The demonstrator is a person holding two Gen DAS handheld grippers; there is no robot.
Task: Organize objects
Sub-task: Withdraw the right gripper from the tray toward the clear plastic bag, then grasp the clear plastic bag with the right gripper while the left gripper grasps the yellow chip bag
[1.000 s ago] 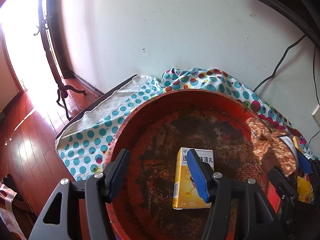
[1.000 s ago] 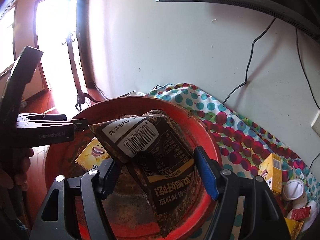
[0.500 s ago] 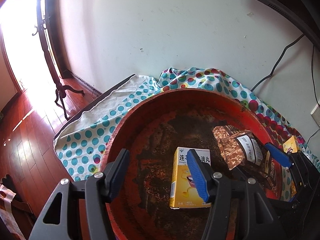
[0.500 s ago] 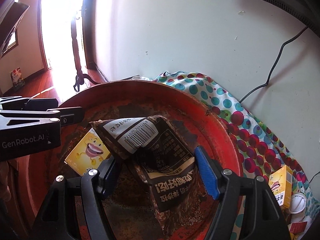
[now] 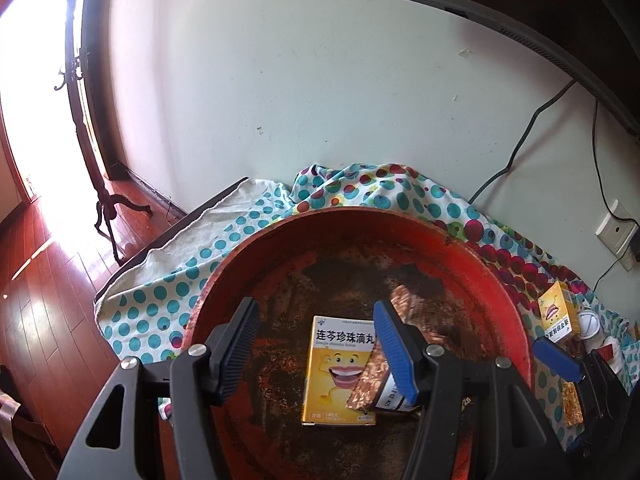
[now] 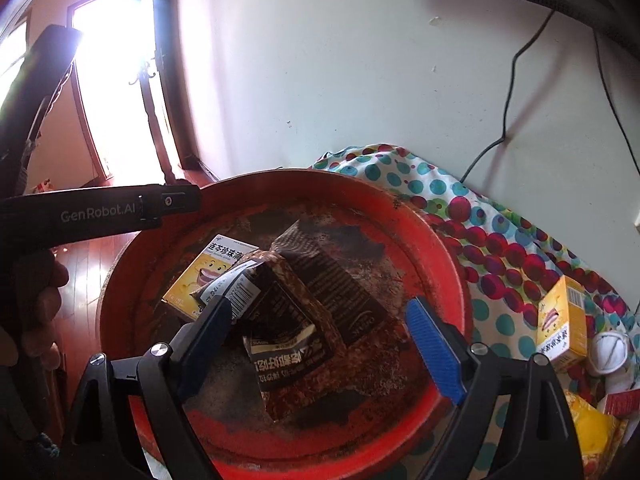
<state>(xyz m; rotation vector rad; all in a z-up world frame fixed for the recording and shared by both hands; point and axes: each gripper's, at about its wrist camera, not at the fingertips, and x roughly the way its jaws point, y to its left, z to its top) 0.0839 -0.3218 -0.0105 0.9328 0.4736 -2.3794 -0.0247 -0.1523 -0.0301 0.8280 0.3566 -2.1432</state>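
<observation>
Resting in the worn red basin (image 6: 440,264) now is the brown snack packet (image 6: 304,320), which lies partly over a yellow medicine box (image 6: 208,276) toward the basin's left side. The right tongs (image 6: 320,344) have just been opening; their jaws stand wide with the packet below and between them, and the pads press on nothing, so the packet looks released. The left tongs (image 5: 316,348) hang wide over the basin's near left part and hold nothing; in their own view the yellow box (image 5: 340,360) shows between the jaws, flat on the basin floor, its long axis running away from the camera.

Outside the basin, off its right rim on the dotted cloth (image 6: 500,248) covering the desk, stands a second yellow box (image 6: 560,320), with a white cup-like thing (image 6: 610,354) just beside it. Judging by that, the next object to gather lies to the right of the basin, nearer the right tongs, upright with its long axis roughly vertical.
</observation>
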